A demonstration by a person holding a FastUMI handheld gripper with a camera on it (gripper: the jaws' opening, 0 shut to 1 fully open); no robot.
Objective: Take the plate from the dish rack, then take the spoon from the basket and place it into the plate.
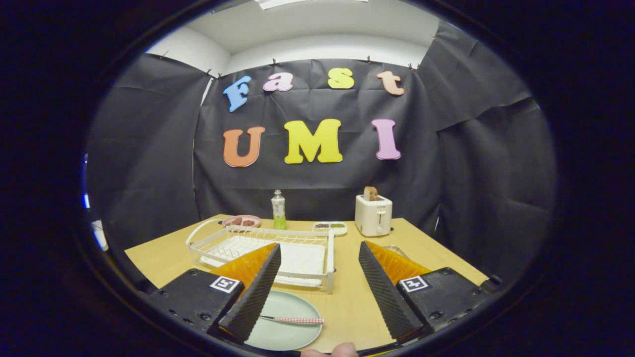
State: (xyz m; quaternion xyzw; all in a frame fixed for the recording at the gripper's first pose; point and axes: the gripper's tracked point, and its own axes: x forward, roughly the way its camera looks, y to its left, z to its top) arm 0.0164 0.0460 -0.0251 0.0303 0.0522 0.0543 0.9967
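A pale green plate (285, 322) lies flat on the wooden table (347, 297), just in front of the white wire dish rack (278, 248). A spoon with a red-and-white checked handle (292, 320) rests across the plate; its bowl end is hidden behind the left finger. My gripper (320, 260) is open above the table, nothing between its fingers, and the plate sits partly under the left finger (255, 292). Behind the right finger shows the rim of a clear container (397, 250); I cannot tell if it is the basket.
At the back of the table stand a green soap bottle (278, 210), a white toaster (373, 214) with bread in it, a pink dish (241, 221) and a small two-part tray (330, 226). A fingertip (330, 351) of the person shows at the near edge.
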